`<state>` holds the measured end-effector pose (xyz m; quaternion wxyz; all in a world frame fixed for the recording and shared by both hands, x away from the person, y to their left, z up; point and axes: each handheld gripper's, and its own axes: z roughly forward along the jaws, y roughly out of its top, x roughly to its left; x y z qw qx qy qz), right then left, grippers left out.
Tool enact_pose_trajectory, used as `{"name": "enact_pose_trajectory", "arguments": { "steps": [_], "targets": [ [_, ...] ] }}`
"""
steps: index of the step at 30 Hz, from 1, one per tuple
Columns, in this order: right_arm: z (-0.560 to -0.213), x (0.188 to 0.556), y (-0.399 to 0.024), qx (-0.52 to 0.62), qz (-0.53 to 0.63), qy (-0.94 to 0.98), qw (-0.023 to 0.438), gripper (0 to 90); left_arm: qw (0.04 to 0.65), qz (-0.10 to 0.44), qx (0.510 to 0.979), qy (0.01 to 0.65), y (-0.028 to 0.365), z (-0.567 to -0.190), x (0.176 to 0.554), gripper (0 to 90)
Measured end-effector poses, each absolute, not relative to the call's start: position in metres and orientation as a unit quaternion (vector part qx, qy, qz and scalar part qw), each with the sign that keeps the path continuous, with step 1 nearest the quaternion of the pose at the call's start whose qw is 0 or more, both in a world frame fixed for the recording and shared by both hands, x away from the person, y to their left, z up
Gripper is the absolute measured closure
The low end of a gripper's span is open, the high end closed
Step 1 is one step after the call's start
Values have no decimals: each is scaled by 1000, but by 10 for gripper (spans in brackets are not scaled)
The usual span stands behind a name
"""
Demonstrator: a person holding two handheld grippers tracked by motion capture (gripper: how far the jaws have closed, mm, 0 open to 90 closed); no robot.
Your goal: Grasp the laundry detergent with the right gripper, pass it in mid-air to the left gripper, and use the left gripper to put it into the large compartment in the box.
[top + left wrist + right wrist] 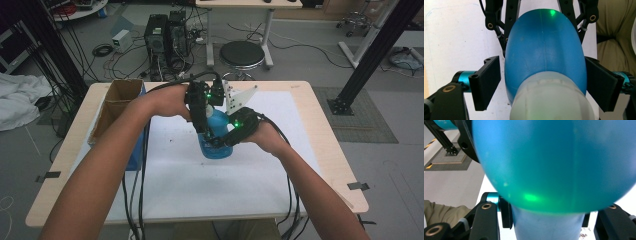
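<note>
- The right tongs (223, 141) are clamped on the lower body of the blue plastic bottle (216, 140); in the right gripper view their jaws sit on either side of the bottle's narrower blue section (549, 226), touching it.
- The left tongs (202, 127) come down over the bottle's top from above. In the left gripper view their flat black pads (487, 82) stand either side of the bottle's blue shoulder (544, 52): the right pad lies against the bottle, the left pad stands just clear of it, so they are spread and not yet pinching.
- The bottle's pale, translucent white cap (551, 97) sits close to the left gripper's camera, between its two jaws.
- The bottle is near the middle of the table, resting on or just above the white sheet (180, 185) that covers most of the light wooden table (67, 165); whether its base touches the sheet cannot be told.
- Both of the person's forearms reach in from the near edge, the left forearm (100, 175) crossing over the left part of the sheet.
- An open brown cardboard box (117, 102) stands at the far left of the table, well apart from the bottle.
- Black cables (135, 200) trail from the tongs back over the near edge.
- Beyond the table, on the floor, are a round black stool (242, 54) and black computer towers (165, 37).
</note>
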<state>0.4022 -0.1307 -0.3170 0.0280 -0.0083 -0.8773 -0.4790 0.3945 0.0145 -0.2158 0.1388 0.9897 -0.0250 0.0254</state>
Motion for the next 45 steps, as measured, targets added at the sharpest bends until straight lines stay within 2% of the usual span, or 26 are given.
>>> {"name": "enact_pose_trajectory", "arguments": {
  "steps": [4, 13, 15, 31, 45],
  "targets": [
    [-317, 402, -130, -8, -479, -877, 29, 450, 139, 27, 990, -25, 14, -216, 395, 226],
    [-317, 402, -130, -9, -478, -878, 29, 450, 137, 27, 990, -30, 14, -218, 395, 257],
    [-318, 402, -130, -10, -477, -878, 31, 450, 136, 27, 990, -32, 13, -217, 395, 292],
    [-318, 402, -129, -7, -476, -879, 30, 450, 136, 23, 990, -41, 14, -218, 394, 365],
    [-318, 400, -130, -3, -477, -878, 31, 450, 141, 25, 989, -40, 13, -217, 391, 371]
  ]
}}
